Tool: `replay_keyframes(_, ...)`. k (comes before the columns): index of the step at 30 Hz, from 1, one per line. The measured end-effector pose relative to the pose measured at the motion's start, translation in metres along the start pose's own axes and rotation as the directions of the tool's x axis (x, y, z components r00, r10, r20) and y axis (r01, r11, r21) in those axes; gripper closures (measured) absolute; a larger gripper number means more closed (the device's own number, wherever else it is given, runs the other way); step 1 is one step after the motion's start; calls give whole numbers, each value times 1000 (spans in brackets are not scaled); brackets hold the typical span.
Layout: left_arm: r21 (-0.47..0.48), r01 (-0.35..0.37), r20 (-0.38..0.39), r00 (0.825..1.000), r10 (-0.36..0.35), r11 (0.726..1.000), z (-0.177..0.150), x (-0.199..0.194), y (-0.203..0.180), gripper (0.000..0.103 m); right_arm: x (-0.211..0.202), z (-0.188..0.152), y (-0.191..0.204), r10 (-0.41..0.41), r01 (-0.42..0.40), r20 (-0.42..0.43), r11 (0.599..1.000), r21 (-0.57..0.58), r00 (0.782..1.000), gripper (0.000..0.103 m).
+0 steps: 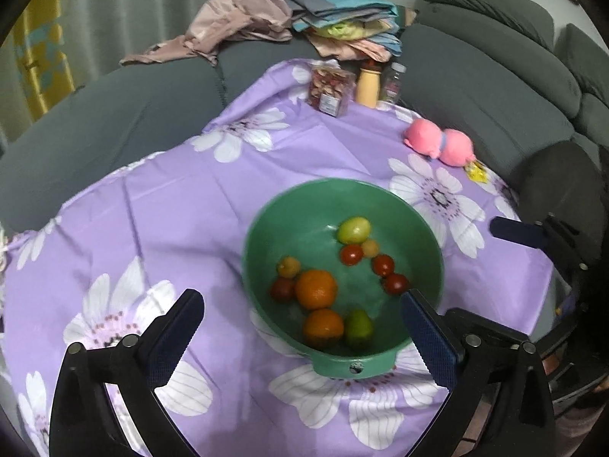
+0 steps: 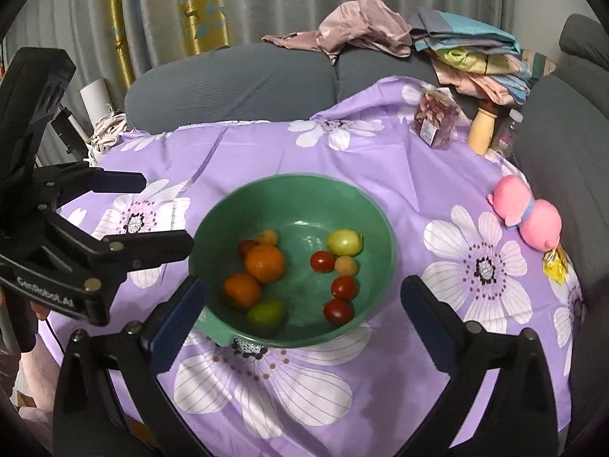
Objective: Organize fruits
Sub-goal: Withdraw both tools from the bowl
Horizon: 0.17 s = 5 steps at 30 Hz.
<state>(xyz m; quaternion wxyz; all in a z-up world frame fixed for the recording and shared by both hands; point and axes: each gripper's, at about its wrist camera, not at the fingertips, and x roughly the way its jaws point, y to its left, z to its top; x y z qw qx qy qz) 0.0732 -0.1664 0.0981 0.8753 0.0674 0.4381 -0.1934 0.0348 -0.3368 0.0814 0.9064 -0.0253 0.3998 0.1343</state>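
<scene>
A green bowl [image 1: 266, 209] [image 2: 236, 198] stands on the purple flowered cloth [image 1: 171, 209]. It holds two oranges [image 1: 316, 289], a green lime [image 1: 357, 327], a yellow-green lemon [image 1: 354, 229], several red tomatoes [image 1: 382, 264] and small yellowish fruits. My left gripper [image 1: 300, 299] is open above the bowl's near side, with nothing between its fingers. In the right wrist view my right gripper [image 2: 304, 283] is also open and empty over the near rim. The left gripper [image 2: 163, 213] shows there too, at the bowl's left. All the fruit lies loose in the bowl.
At the cloth's far edge stand a clear box of dried petals [image 1: 329, 91], a cream bottle [image 1: 367, 85] and a small jar [image 1: 392, 82]. A pink plush toy [image 1: 441, 144] and a yellow packet [image 1: 475, 171] lie to the right. A grey sofa [image 1: 114, 125] with piled clothes [image 1: 342, 19] rings the table.
</scene>
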Motion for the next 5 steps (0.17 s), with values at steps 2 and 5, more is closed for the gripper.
replay_keyframes(2, -10, -10, 4, 1000, 10, 1000, 1, -2, 2, 1, -4, 1, 1, -6, 6, 6, 1000, -5, 1000, 0)
replay_keyframes(5, -29, -29, 3, 1000, 29, 999, 2, -2, 5, 1, -8, 2, -2, -3, 3, 16, 1000, 8, 1000, 0)
